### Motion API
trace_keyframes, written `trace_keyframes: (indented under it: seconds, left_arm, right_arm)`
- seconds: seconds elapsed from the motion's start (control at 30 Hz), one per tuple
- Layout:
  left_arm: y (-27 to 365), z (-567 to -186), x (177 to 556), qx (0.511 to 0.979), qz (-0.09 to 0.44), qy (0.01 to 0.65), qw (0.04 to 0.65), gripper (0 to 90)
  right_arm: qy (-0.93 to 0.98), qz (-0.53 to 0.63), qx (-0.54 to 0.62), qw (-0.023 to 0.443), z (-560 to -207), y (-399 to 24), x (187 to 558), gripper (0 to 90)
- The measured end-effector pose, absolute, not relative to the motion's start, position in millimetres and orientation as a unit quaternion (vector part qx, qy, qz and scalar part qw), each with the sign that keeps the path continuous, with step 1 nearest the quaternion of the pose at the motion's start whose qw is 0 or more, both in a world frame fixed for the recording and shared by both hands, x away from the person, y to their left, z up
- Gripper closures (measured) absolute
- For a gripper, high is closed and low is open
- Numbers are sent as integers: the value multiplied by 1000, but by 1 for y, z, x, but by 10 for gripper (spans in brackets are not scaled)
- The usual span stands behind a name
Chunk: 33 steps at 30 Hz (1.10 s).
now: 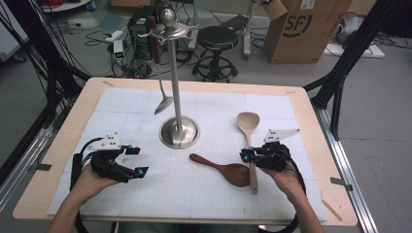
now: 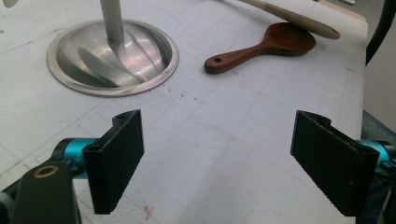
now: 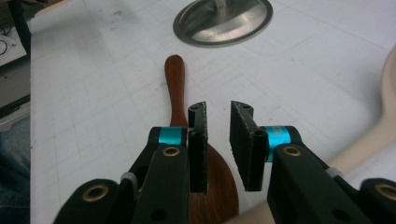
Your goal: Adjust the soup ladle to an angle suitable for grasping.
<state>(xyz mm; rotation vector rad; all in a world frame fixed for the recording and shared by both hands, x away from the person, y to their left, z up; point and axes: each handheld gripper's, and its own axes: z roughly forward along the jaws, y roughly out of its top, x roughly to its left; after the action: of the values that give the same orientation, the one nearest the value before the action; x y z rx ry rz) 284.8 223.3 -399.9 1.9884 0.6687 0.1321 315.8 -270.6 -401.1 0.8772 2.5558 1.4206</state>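
The dark wooden spoon (image 1: 228, 170) lies flat on the white mat (image 1: 121, 194), its bowl under the pale wooden spoon (image 1: 249, 138). The right gripper (image 3: 218, 144) hovers low over that bowl, jaws nearly closed, gripping nothing. The left gripper (image 1: 137, 161) rests near the mat's left, jaws released. Three spoons: two lying, one metal spoon (image 1: 163, 99) hanging on the single stand (image 1: 179, 131).

Each hand-held tool, the left tool (image 1: 130, 160) and the right tool (image 1: 248, 156), is matt black with flat ribbed pads, turquoise collars behind the jaws, brass-ringed screw holes, a grey three-cornered plate on top and a black trailing cable; the forearms are bare.
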Motion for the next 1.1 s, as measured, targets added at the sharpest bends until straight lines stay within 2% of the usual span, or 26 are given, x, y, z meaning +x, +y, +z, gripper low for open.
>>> trace_keyframes:
  seconds: [0.27,0.63,1.1]
  left_arm:
    - [223,-400,285,821,55,275,497,180]
    - [222,-401,286,822,54,275,495,180]
    - [221,-401,286,822,52,276,495,180]
  right_arm:
    - [837,457,298,45,-411,-294,306,896]
    - [836,446,318,37,-424,-315,296,896]
    - [839,436,325,22,-440,-316,294,896]
